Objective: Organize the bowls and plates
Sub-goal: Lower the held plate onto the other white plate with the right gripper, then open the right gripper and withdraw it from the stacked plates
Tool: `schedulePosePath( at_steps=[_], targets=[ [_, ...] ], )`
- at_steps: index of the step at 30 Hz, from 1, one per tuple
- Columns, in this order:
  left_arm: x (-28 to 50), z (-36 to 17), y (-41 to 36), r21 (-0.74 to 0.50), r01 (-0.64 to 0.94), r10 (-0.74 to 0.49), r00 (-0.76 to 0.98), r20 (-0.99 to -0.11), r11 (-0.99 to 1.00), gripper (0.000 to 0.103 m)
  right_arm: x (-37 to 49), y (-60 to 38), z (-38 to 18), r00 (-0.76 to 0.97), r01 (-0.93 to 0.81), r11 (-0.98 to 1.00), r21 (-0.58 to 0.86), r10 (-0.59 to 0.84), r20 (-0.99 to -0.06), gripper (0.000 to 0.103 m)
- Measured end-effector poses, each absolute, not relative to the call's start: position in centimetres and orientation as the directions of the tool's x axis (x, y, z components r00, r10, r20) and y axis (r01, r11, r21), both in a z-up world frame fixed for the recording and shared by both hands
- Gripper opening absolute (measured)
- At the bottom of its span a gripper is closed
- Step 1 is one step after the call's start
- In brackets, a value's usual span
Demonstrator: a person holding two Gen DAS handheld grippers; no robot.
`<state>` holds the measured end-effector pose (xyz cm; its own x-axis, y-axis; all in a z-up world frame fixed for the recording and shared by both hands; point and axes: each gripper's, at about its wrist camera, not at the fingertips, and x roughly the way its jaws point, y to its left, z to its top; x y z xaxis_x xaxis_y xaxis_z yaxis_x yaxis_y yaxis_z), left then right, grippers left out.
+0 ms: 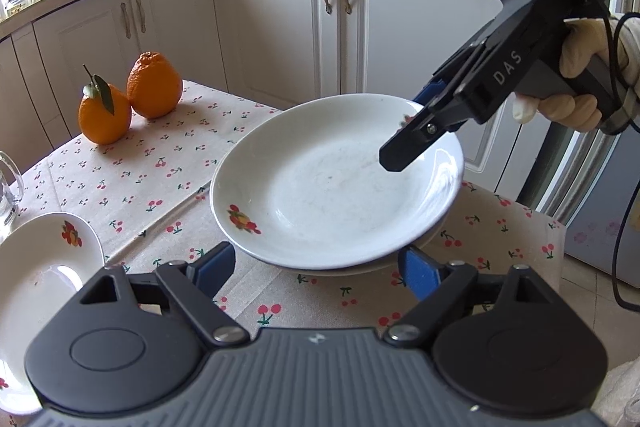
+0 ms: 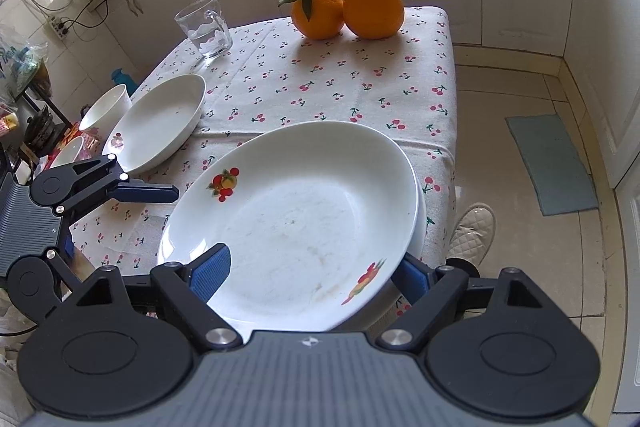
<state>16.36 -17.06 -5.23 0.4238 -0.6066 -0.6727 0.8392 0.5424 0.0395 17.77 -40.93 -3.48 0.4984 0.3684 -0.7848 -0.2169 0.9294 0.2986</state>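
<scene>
A white deep plate (image 1: 320, 183) with fruit prints lies on top of a second plate (image 1: 352, 269) on the cherry-print tablecloth; it also shows in the right wrist view (image 2: 296, 219). My right gripper (image 2: 310, 275) is open, one finger over the plate's rim, the other under it; in the left wrist view it (image 1: 416, 125) reaches in from the right. My left gripper (image 1: 318, 267) is open and empty just before the plates. Another white plate (image 2: 160, 123) and two white bowls (image 2: 106, 111) stand at the table's left side.
Two oranges (image 2: 348, 9) and a glass mug (image 2: 206, 27) stand at the far side of the table (image 2: 360, 83). White kitchen cabinets (image 1: 280, 27) run behind. The table's right edge drops to a tiled floor (image 2: 520, 187), where a shoe (image 2: 474, 231) shows.
</scene>
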Motion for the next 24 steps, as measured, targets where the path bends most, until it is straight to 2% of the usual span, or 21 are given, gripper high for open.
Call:
schedulePosePath(
  at_steps=[13,24],
  targets=[
    [15.4,-4.5,-16.1,0.035,0.826,-0.615,0.447,-0.649,0.563,0.088,16.9,-38.5,-3.3,0.520,-0.182,0.971,0.157,0.231,-0.823,0.090],
    [14.1,-3.5,-14.2,0.027,0.809,-0.622,0.472,-0.625,0.587,0.089,16.5,-38.0,-3.3,0.529,-0.154,0.981,0.117,0.181,-0.829,0.091]
  ],
)
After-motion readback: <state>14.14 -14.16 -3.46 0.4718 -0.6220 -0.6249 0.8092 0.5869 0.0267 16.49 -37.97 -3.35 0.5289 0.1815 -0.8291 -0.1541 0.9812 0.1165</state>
